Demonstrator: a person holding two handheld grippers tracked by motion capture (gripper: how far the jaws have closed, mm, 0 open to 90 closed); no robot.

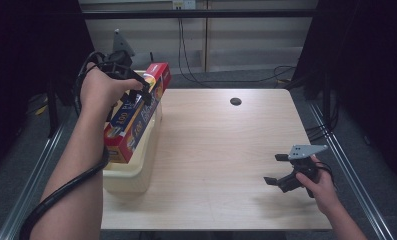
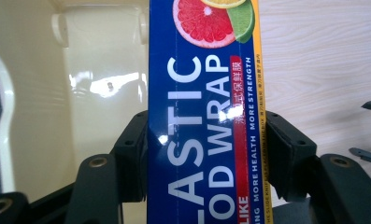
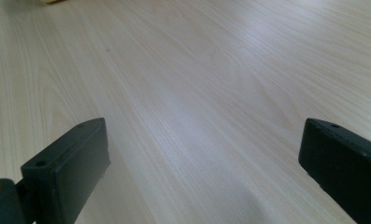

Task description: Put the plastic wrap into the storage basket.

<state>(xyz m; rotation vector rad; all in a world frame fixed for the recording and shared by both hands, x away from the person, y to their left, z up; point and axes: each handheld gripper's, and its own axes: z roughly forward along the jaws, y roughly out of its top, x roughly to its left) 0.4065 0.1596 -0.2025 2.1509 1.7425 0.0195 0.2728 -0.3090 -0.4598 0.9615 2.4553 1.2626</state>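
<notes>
A long plastic wrap box (image 1: 136,112), blue and red with citrus pictures, hangs tilted above a cream plastic bin (image 1: 131,172) at the table's left edge. My left gripper (image 1: 147,95) is shut on the box across its width. In the left gripper view both black pads press the box (image 2: 204,121) from either side, with the bin's inside (image 2: 99,84) below it. My right gripper (image 1: 277,169) rests low over the table's front right, its jaws wide apart with nothing between them. In the right gripper view my right gripper (image 3: 202,168) looks over bare wood.
The light wooden table (image 1: 221,145) has a dark round hole (image 1: 235,101) near its far edge. Metal rails run along both sides of the table. Cables hang by the wall behind it.
</notes>
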